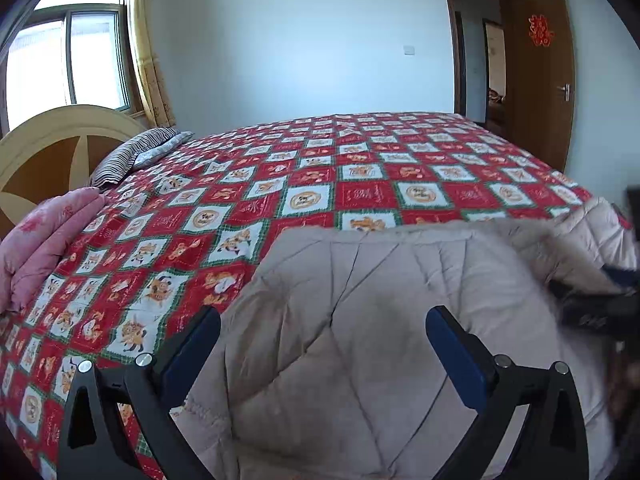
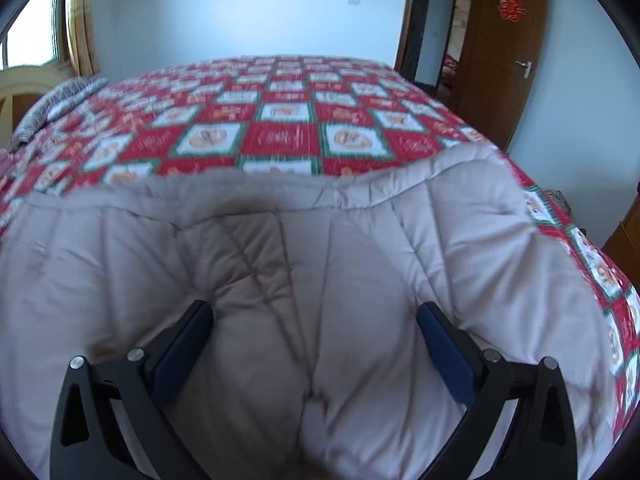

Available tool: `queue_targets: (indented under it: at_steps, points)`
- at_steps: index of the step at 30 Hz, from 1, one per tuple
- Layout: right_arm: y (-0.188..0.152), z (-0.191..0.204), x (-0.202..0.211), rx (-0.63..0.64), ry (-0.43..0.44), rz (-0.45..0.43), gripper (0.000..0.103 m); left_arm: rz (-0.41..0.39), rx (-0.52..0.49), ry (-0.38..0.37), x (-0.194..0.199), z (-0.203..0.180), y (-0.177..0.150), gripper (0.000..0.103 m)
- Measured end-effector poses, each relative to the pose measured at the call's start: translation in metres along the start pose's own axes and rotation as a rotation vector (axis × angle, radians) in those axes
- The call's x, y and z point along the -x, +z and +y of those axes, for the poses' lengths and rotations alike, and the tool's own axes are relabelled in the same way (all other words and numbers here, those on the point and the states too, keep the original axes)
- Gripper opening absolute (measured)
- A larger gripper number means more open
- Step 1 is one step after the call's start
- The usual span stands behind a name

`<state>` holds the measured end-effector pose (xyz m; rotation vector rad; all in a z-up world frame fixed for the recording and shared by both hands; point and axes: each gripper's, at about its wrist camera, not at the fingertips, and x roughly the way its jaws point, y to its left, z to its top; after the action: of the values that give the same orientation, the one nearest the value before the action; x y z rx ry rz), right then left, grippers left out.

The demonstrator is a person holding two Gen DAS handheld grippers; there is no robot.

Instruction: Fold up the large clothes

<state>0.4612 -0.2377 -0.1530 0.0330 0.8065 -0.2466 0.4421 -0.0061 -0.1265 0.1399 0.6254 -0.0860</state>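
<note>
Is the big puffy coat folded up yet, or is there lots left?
The coat lies spread on the bed; one flap looks turned over near its furry trim. Both tongs, left and right, are open, holding nothing. Most folding remains.

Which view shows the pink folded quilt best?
Left wrist. The pink folded quilt lies at the bed's left edge beside the striped pillow, sharp and mostly in frame. The right wrist view shows only a blurred pink sliver at its far left edge; the beige padded coat fills its foreground.
</note>
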Motion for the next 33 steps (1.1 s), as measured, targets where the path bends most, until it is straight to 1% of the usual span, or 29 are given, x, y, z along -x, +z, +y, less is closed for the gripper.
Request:
queue_targets:
  at_steps: [1, 3, 4, 6, 8, 10, 12, 15, 19, 25, 27, 30, 33]
  points:
    - [-0.002, 0.004, 0.015, -0.012, 0.017, -0.043, 0.103, 0.025, 0.01, 0.001, -0.007, 0.002, -0.004, 0.102]
    - [-0.007, 0.021, 0.036, 0.028, 0.054, -0.095, 0.103, 0.076, 0.042, -0.004, -0.021, 0.005, -0.011, 0.102]
    - [-0.011, 0.032, 0.041, 0.063, 0.072, -0.105, 0.103, 0.08, 0.054, -0.003, -0.025, 0.006, -0.013, 0.102]
    - [-0.022, 0.049, 0.04, 0.115, 0.089, -0.093, 0.103, 0.068, 0.069, 0.007, -0.027, 0.006, -0.019, 0.102]
    - [-0.032, 0.059, 0.029, 0.156, 0.064, -0.082, 0.103, 0.058, 0.059, 0.012, -0.027, 0.003, -0.023, 0.102]
    - [-0.036, 0.058, 0.019, 0.143, 0.069, -0.071, 0.103, 0.064, 0.065, 0.014, -0.031, 0.003, -0.027, 0.102]
    - [-0.038, 0.056, 0.011, 0.139, 0.07, -0.054, 0.103, 0.07, 0.092, 0.004, -0.035, 0.005, -0.029, 0.102]
    - [-0.04, 0.059, 0.003, 0.153, 0.051, -0.035, 0.103, 0.083, 0.099, 0.002, -0.039, 0.004, -0.031, 0.102]
    - [-0.042, 0.06, 0.003, 0.17, 0.034, -0.023, 0.103, 0.082, 0.102, -0.004, -0.039, 0.003, -0.03, 0.102]
    - [-0.04, 0.061, 0.006, 0.189, 0.023, 0.001, 0.103, 0.083, 0.083, 0.015, -0.039, -0.002, -0.031, 0.102]
    - [-0.043, 0.052, 0.025, 0.16, 0.038, -0.02, 0.103, 0.081, 0.088, 0.011, -0.038, -0.001, -0.031, 0.102]
    - [-0.059, 0.041, 0.061, 0.12, 0.048, -0.108, 0.103, 0.079, 0.092, 0.008, -0.038, 0.0, -0.031, 0.102]
    - [-0.074, 0.041, 0.073, 0.158, -0.006, -0.138, 0.103, 0.079, 0.089, 0.01, -0.038, 0.001, -0.031, 0.102]
